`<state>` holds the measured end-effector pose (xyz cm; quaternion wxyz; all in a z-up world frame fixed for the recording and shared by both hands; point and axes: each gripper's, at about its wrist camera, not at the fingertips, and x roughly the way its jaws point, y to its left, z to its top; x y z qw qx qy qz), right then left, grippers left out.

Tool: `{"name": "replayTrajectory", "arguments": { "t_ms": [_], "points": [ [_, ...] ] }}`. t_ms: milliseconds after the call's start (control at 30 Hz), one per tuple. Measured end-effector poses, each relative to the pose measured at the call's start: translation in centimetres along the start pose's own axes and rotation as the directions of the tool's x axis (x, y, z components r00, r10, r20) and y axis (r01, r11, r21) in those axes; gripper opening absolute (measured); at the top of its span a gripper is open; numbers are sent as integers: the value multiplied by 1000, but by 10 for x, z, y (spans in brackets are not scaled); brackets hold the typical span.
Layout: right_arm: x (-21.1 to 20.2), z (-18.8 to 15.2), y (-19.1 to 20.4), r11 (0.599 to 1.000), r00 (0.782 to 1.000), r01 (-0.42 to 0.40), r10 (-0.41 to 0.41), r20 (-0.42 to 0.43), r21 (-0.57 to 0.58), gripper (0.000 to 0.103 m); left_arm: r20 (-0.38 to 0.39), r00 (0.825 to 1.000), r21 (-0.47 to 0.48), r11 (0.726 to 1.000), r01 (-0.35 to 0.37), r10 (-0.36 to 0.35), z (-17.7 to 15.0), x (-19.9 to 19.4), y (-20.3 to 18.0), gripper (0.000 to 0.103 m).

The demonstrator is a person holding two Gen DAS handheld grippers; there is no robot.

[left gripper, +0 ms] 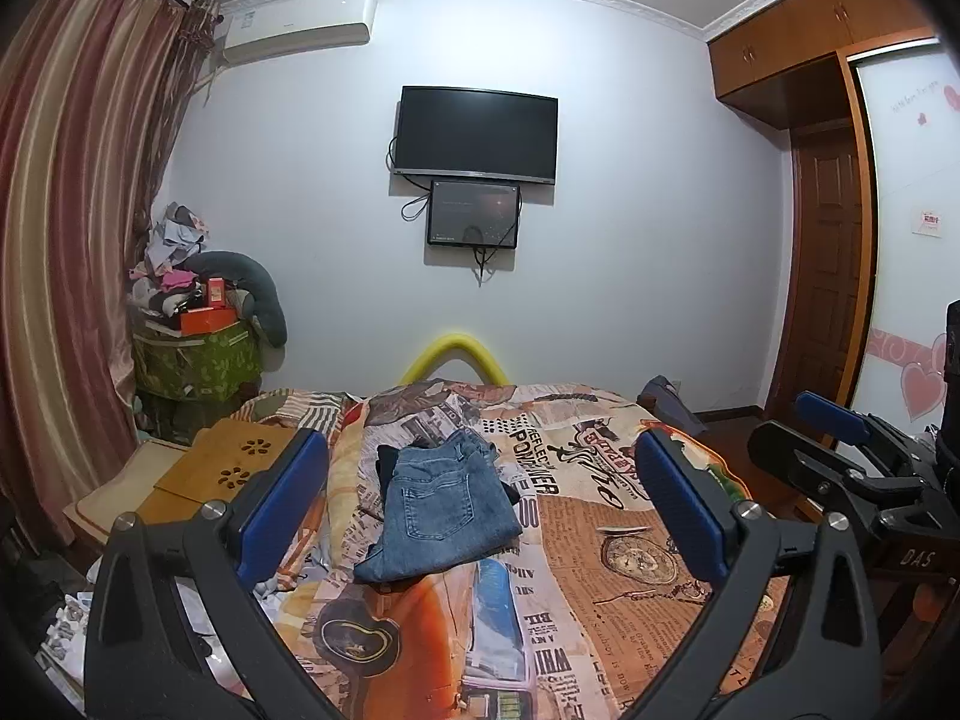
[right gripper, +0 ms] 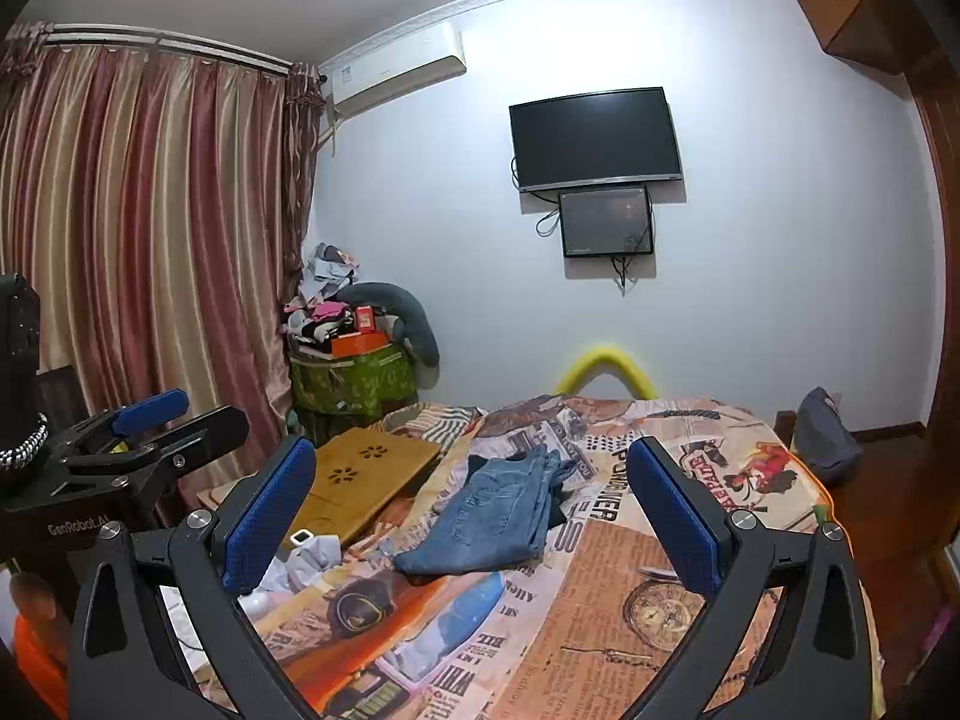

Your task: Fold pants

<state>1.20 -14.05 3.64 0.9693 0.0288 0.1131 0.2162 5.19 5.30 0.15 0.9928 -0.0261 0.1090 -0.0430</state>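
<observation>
Left gripper (left gripper: 480, 504): held level above the near end of the bed, pointing at the far wall; its blue-padded fingers (left gripper: 282, 510) are spread wide with nothing between them.
Right gripper (right gripper: 474, 510): same pose, fingers (right gripper: 681, 519) parted wide and holding nothing; in the left wrist view it sits at 3 o'clock, just beside the left gripper.
Pants (left gripper: 441, 516): blue jeans folded into a compact stack, back pocket up, lying on the bedspread ahead of both grippers, touched by neither; a dark garment (left gripper: 387, 462) pokes out at their 11 o'clock edge.
Bedspread (left gripper: 606, 546): newspaper and vintage-car print in orange tones.
Wooden lap desk (right gripper: 366, 474): on the bed at 10 o'clock from the pants.
Wall (left gripper: 630, 240): pale, carrying a dark TV (left gripper: 477, 135) with a smaller screen (left gripper: 473, 213) right below it, and an air conditioner (left gripper: 300, 27) at 11 o'clock.
Curtain (right gripper: 150, 228): striped, at 9 o'clock.
Wardrobe (left gripper: 792, 30): wooden, at 2 o'clock.
</observation>
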Motion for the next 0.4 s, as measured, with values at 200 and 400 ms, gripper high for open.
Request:
{"name": "replayTrajectory", "arguments": {
  "t_ms": [200, 400],
  "points": [
    [0, 1, 1, 1000, 1000, 1, -1, -1, -2, 103, -1, 1000, 12, 1000, -1, 1, 0, 1, 0, 103],
    [3, 1, 2, 1000, 1000, -5, 5, -9, -2, 103, -11, 1000, 15, 1000, -1, 1, -3, 3, 1, 103]
  ]
}}
